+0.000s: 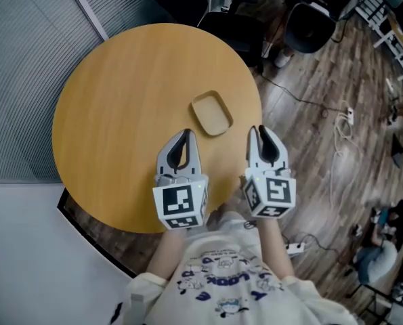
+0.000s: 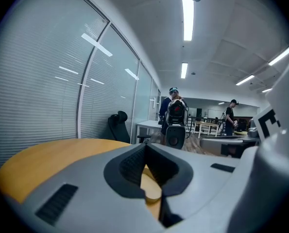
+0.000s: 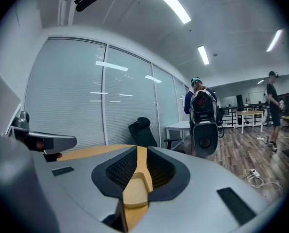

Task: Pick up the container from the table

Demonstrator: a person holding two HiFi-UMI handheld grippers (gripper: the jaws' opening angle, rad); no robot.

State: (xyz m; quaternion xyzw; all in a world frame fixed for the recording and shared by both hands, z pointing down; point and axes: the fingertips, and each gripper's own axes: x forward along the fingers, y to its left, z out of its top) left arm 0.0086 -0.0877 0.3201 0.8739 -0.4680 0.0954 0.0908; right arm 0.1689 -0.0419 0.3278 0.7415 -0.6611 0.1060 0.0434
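Container (image 1: pixel 212 114): a shallow tan tray with rounded corners. It lies flat on the round wooden table (image 1: pixel 113 114), right of the table's centre and toward the edge nearest me. Nothing touches it and nothing else sits on the table.

Left gripper (image 1: pixel 185 135): I hold it over the table's near part, tips pointing across the tabletop toward the container and stopping just short of it. In the left gripper view the jaws are pressed together at the tips. Nothing is between the pads, and only tabletop and a pale tan edge show through the opening behind them.

Right gripper (image 1: pixel 260 131): it hovers at the table's near-right rim, beside the container and clear of it. In the right gripper view its jaws are drawn together to a thin slit and pinch nothing.

Surroundings: an office chair (image 1: pixel 309 26) stands off the table's far-right side, and a loose cable (image 1: pixel 340 131) lies on the floor to the table's right.

Progress, in my judgement: the approach is roughly made, but the pick is not begun. I have yet to spread a claw, set it over the container's rim, grip and lift.
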